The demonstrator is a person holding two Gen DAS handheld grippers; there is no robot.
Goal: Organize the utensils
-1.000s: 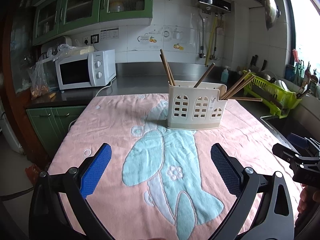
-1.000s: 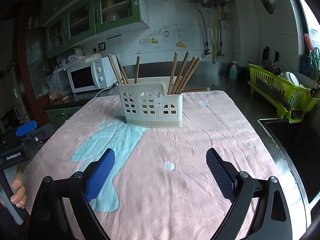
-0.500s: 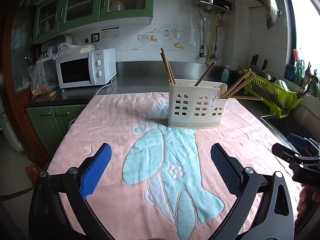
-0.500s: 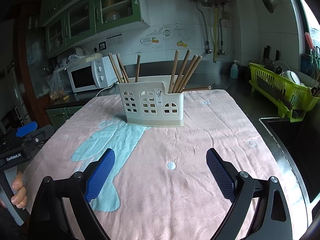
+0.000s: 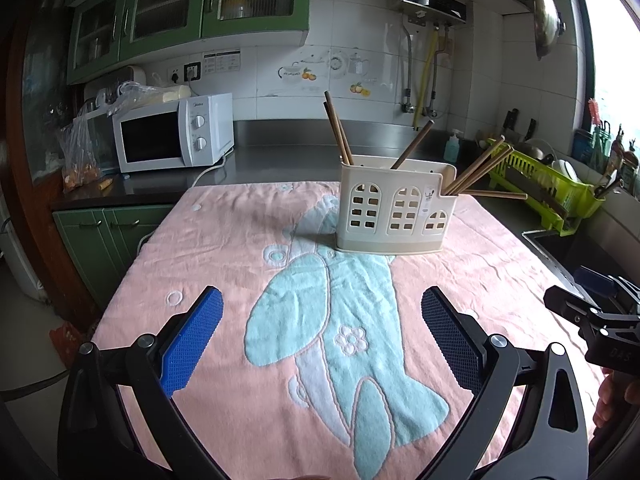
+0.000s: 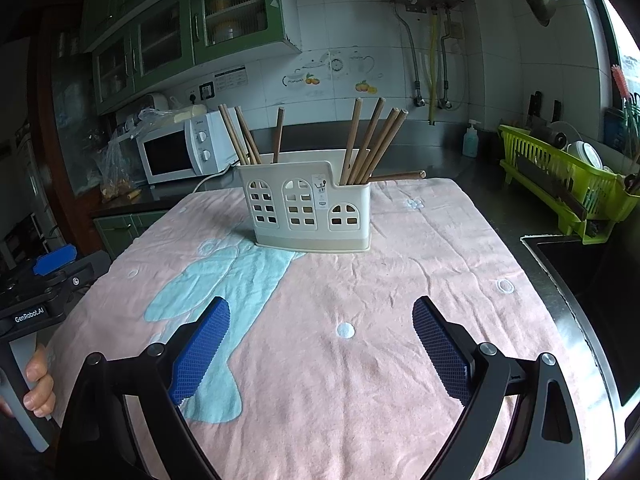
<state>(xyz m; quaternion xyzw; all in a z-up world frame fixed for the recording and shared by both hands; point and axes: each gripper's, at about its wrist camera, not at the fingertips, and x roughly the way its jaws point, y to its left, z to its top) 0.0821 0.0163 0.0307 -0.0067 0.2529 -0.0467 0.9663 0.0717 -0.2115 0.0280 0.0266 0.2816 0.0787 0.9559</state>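
Observation:
A cream utensil holder (image 5: 394, 210) with window cut-outs stands upright on the pink towel (image 5: 224, 248); it also shows in the right wrist view (image 6: 308, 208). Several wooden chopsticks (image 6: 372, 144) stand in its compartments, and one chopstick (image 6: 398, 176) lies nearly level out of its right end. My left gripper (image 5: 322, 334) is open and empty, low over the towel's near part, well short of the holder. My right gripper (image 6: 320, 340) is open and empty, also near the towel's front.
A white microwave (image 5: 172, 136) sits on the dark counter at back left. A green dish rack (image 6: 568, 184) and a sink (image 6: 580, 264) are on the right. The other gripper's body shows at the view edges (image 5: 600, 328) (image 6: 36, 292).
Both grippers have stayed open and nearly still. The views have only drifted slightly.

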